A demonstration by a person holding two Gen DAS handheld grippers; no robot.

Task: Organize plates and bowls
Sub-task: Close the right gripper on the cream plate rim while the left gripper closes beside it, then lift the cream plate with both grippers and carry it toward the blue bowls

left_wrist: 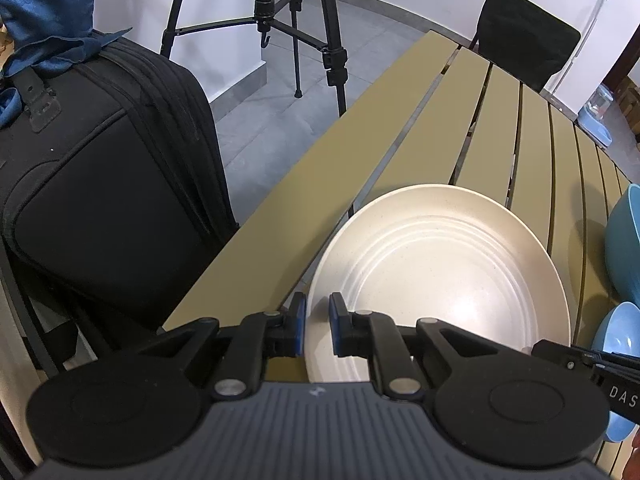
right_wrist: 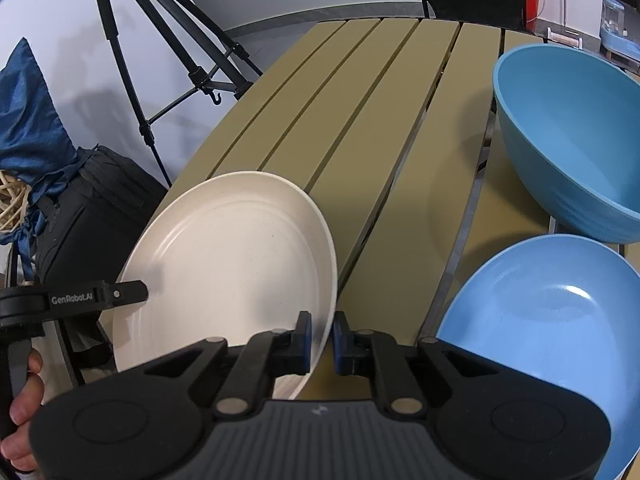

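Both grippers are clamping the round cream plastic plate (left_wrist: 440,264) by its rim, one on each side. The left gripper (left_wrist: 317,326) is pinching the rim nearest the slatted olive table's (left_wrist: 404,108) left edge; its blue pads (left_wrist: 299,312) are pressing on the rim. The right gripper (right_wrist: 319,338) is gripping the opposite rim, and the plate is sitting tilted, that side raised off the slats. The deep teal plastic bowl (right_wrist: 568,140) is resting near the table's right edge, with the lighter blue plastic bowl (right_wrist: 544,328) just in front of it. The black fabric suitcase (left_wrist: 100,200) is standing off the left edge.
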